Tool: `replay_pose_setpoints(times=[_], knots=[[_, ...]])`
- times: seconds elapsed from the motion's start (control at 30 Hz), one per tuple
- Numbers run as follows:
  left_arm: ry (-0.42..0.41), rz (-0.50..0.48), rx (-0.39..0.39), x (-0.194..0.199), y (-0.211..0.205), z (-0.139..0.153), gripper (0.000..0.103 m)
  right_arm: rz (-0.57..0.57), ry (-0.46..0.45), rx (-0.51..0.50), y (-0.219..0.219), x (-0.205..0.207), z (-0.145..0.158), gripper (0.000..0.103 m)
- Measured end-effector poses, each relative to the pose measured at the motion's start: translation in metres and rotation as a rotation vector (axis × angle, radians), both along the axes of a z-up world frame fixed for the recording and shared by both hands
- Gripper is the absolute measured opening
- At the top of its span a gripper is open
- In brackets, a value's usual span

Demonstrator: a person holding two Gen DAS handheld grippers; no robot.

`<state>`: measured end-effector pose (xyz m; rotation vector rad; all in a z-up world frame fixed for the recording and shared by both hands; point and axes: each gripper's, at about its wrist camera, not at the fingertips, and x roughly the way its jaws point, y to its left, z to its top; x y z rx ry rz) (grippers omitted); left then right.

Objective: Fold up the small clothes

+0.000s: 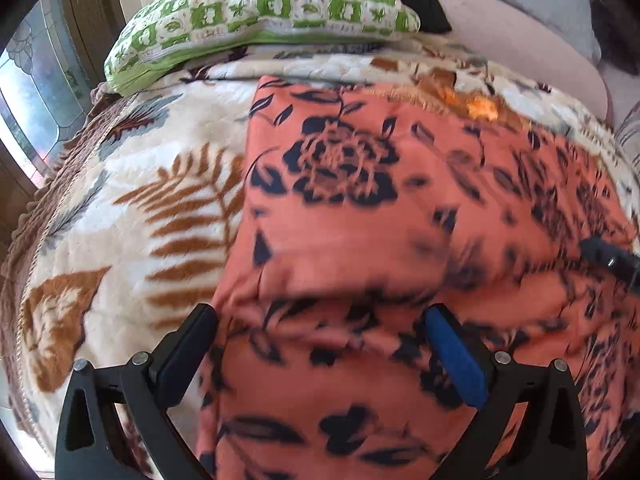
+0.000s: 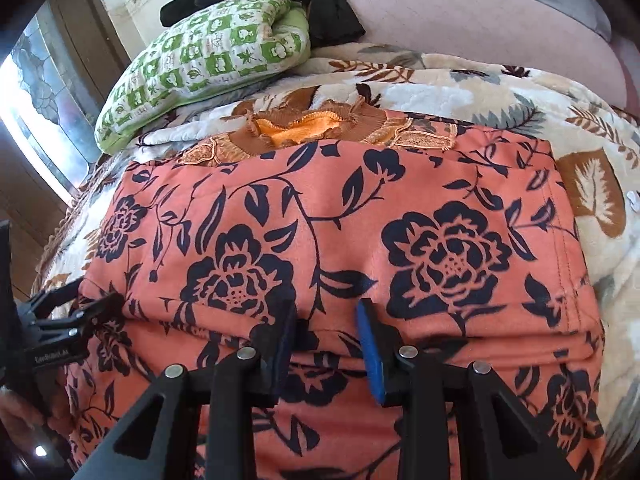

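— How far along are we?
— I'm looking at the orange garment lying on the blanket, one fold seemingly in.
— Grippers?
— Left gripper is gaping over its near edge; right gripper is standing partly apart, gripping nothing.

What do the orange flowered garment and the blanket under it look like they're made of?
Orange garment: likely thin matte woven or brushed fabric, printed; it lies flat with a stitched hem.
Blanket: plush fleece, by its fuzzy pile.
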<state>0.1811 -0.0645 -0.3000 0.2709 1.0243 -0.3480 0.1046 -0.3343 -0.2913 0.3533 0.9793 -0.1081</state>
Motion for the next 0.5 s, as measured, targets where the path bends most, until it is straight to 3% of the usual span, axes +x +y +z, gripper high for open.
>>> replay_pose_setpoints(times=[0.07, 0.1, 0.17, 0.27, 0.33, 0.37, 0.47, 0.5], knots=[[0.013, 0.008, -0.081, -0.018, 0.025, 0.004, 0.103, -0.039, -0.002, 0.073, -0.007, -0.018, 0.004, 0.036], [0.055, 0.031, -0.084, -0.024, 0.037, 0.002, 0.103, -0.054, 0.009, 0.113, -0.011, -0.027, 0.004, 0.037], [0.042, 0.051, -0.094, -0.044, 0.060, 0.004, 0.103, -0.082, -0.003, 0.175, -0.017, -0.049, 0.005, 0.037], [0.009, 0.048, -0.060, -0.077, 0.084, 0.008, 0.103, -0.097, -0.028, 0.165, -0.019, -0.085, 0.011, 0.043], [0.006, 0.049, -0.062, -0.097, 0.100, 0.006, 0.103, -0.096, -0.045, 0.141, -0.019, -0.111, 0.013, 0.063], [0.025, 0.066, -0.076, -0.103, 0.108, 0.005, 0.103, -0.104, -0.050, 0.130, -0.019, -0.125, 0.012, 0.067], [0.087, 0.073, -0.185, -0.118, 0.130, -0.002, 0.103, -0.115, -0.046, 0.152, -0.025, -0.162, 0.002, 0.067], [0.080, 0.073, -0.173, -0.124, 0.133, -0.004, 0.103, -0.107, -0.064, 0.154, -0.026, -0.171, 0.002, 0.067]])
